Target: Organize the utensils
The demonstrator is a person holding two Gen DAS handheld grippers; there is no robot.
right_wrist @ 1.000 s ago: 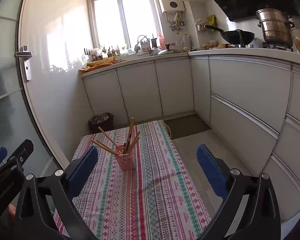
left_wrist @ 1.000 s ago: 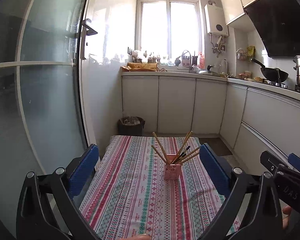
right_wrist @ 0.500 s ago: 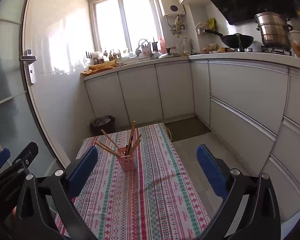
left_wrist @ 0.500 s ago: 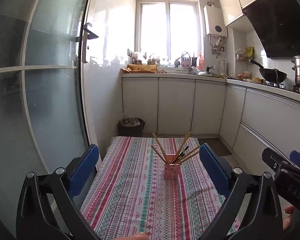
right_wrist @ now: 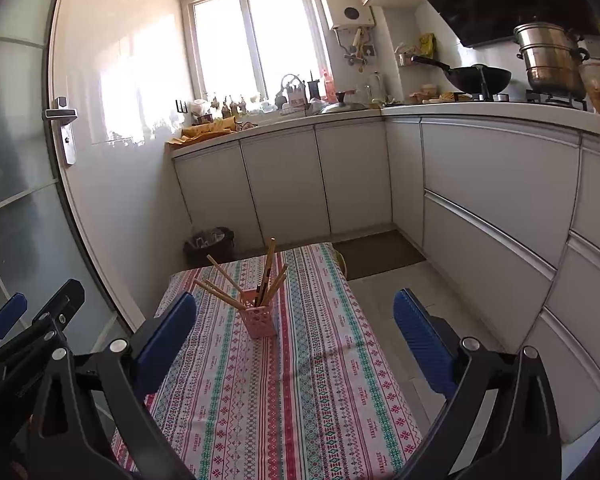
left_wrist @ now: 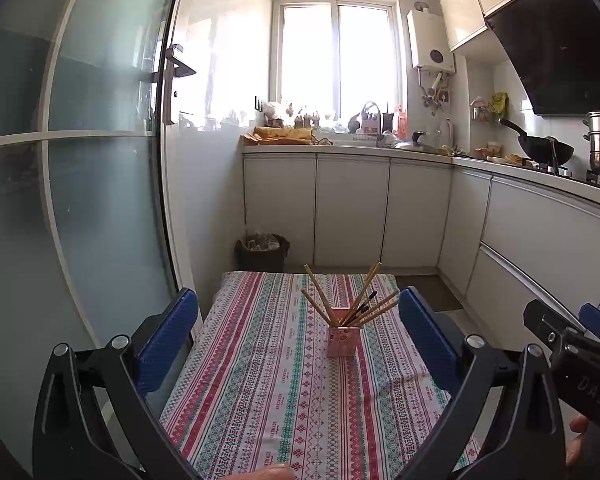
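A pink slotted holder (left_wrist: 341, 341) stands upright on the striped tablecloth (left_wrist: 260, 380), with several wooden chopsticks (left_wrist: 318, 294) and a dark one fanning out of it. It also shows in the right wrist view (right_wrist: 259, 321), its chopsticks (right_wrist: 269, 270) leaning outward. My left gripper (left_wrist: 298, 338) is open and empty, held above the near end of the table, well short of the holder. My right gripper (right_wrist: 294, 340) is open and empty, also above the table's near end, with the holder ahead and left of centre between its fingers.
A glass sliding door (left_wrist: 100, 200) runs along the table's left side. White kitchen cabinets (left_wrist: 352, 208) stand behind and to the right. A dark waste bin (left_wrist: 262, 252) sits on the floor past the table's far edge. A wok (right_wrist: 476, 78) and steel pot (right_wrist: 550, 60) are on the counter.
Both grippers have drawn back and risen slightly, so the holder looks a little smaller and farther off. Both stay open and empty.
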